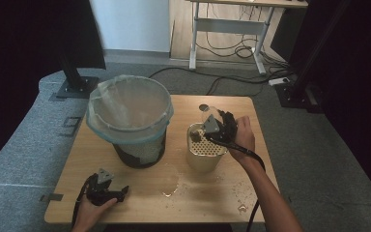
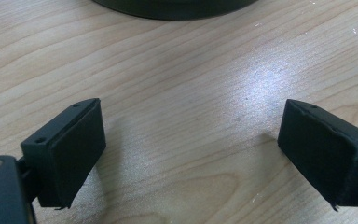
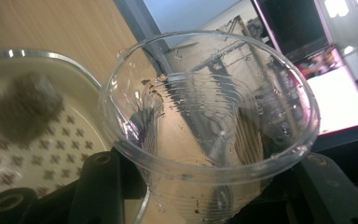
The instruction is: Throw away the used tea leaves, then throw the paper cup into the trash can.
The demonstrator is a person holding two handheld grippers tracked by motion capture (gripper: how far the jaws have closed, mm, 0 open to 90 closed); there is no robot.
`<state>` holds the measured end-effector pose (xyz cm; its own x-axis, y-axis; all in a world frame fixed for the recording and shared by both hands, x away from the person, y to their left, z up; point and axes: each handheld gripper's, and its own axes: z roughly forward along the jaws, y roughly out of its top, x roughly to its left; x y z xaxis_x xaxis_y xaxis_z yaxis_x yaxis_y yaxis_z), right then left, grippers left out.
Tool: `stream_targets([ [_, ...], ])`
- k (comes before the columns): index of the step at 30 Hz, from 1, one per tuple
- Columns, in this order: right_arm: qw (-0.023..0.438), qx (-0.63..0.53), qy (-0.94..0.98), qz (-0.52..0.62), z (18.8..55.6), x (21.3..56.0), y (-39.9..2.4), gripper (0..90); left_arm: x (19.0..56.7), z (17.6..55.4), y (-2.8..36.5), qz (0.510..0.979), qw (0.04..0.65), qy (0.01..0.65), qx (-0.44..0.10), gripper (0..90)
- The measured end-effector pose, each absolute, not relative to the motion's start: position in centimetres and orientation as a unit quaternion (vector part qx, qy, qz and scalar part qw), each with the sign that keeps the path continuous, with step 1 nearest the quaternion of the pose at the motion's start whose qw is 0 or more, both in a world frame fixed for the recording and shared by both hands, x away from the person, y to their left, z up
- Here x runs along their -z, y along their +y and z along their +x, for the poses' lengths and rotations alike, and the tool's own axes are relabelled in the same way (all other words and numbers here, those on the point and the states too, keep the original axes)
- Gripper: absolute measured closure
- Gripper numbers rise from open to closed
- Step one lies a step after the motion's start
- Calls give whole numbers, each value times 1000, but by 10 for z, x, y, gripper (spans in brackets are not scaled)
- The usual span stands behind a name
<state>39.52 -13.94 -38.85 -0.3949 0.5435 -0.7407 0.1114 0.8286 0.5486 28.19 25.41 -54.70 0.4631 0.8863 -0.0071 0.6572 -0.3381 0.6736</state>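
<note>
I hold a clear plastic cup [image 3: 209, 126] tipped on its side in my right gripper [image 1: 221, 126], whose jaws are closed on the cup's lower wall; in the right gripper view its mouth faces the camera and a few drops cling inside, so it looks drained. The cup hangs just above the 1 o'clock edge of a cream strainer tub [image 1: 204, 157], which sits right of the table's centre. I judge the tilt is there to pour the contents through the perforated insert [image 3: 51, 158], which lets liquid through and catches solids: a dark soggy lump [image 3: 21, 109] rests on the holes at the insert's 10 o'clock. At 9 o'clock from the tub stands a black bin [image 1: 130, 121] lined with a translucent bag, close enough to take the emptied cup next, by my guess. A wet patch [image 1: 169, 181] shines on the wood at 6 o'clock between bin and tub, and smaller drops [image 1: 241, 208] lie near the 5 o'clock corner. My left gripper [image 1: 107, 191] rests idle on the wooden table [image 2: 177, 93] at about 7 o'clock, jaws wide apart with nothing between them, likely parked to keep clear of the pour, with the bin's dark base just ahead of it.
</note>
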Motion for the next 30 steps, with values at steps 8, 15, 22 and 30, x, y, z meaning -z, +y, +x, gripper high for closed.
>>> stream_targets([
  [8, 418, -353, 779, 306, 396, 377, -160, 477, 547, 282, 254, 797, 311, 484, -185, 69],
  [15, 334, -454, 743, 361, 397, 371, -174, 478, 547, 282, 254, 797, 311, 484, -185, 69],
  [22, 309, -489, 724, 375, 397, 368, -178, 478, 547, 282, 254, 798, 310, 483, -185, 69],
  [30, 303, -510, 712, 376, 397, 357, -179, 478, 547, 282, 254, 798, 310, 483, -184, 69],
])
